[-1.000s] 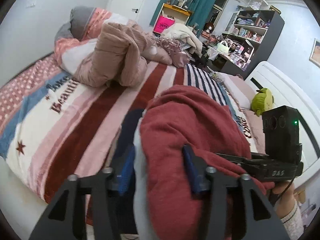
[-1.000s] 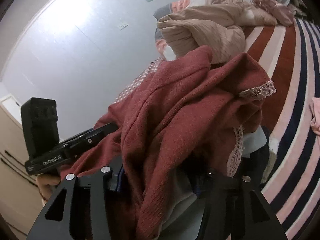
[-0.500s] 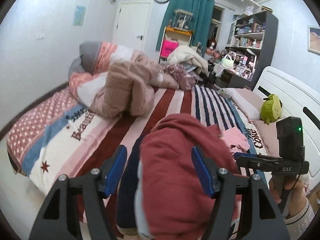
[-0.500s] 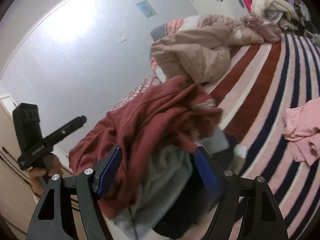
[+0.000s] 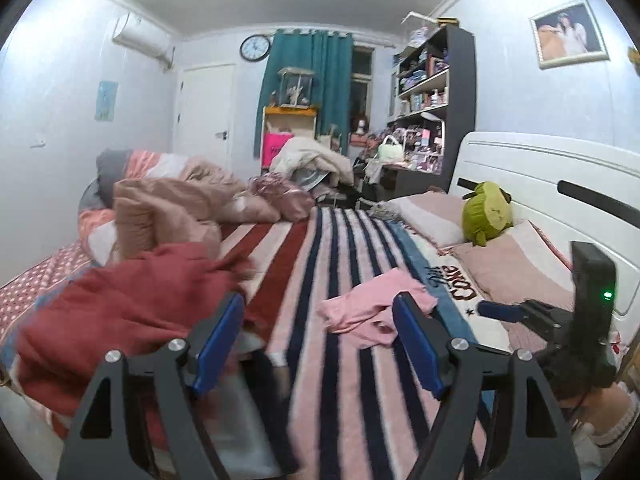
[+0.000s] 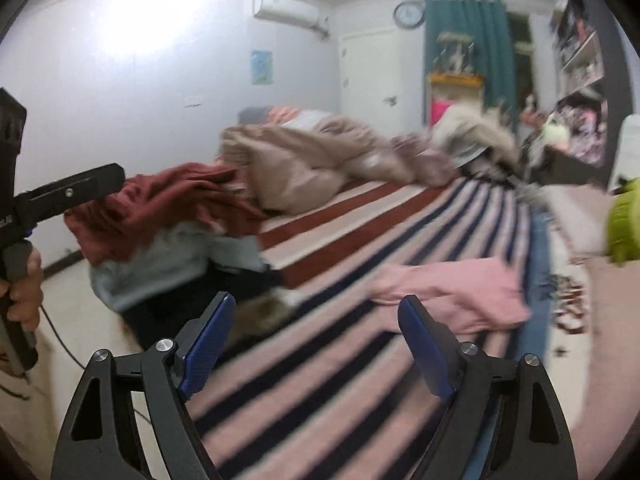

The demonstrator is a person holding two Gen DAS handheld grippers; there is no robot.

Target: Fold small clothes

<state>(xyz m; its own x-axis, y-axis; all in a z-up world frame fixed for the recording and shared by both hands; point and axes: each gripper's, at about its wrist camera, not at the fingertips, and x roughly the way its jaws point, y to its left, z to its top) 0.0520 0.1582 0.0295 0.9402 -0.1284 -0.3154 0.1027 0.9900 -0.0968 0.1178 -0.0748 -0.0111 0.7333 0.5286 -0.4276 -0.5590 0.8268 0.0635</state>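
Observation:
A dark red garment (image 5: 120, 312) lies on top of a stack of folded clothes at the bed's near left edge; it also shows in the right wrist view (image 6: 160, 208), over a pale grey piece (image 6: 168, 264). A crumpled small pink garment (image 5: 372, 308) lies on the striped blanket (image 5: 320, 264); it also shows in the right wrist view (image 6: 452, 292). My left gripper (image 5: 320, 340) is open and empty, above the blanket between the two. My right gripper (image 6: 316, 344) is open and empty, a little short of the pink garment.
A heap of beige bedding (image 5: 172, 212) lies at the back left of the bed. A green plush toy (image 5: 486, 212) sits on pillows by the white headboard (image 5: 560, 184). A cluttered desk and shelves (image 5: 424, 120) stand at the far right.
Both grippers let go of the red garment, opened and pulled back from the stack. The views swung right, bringing the pink garment into view.

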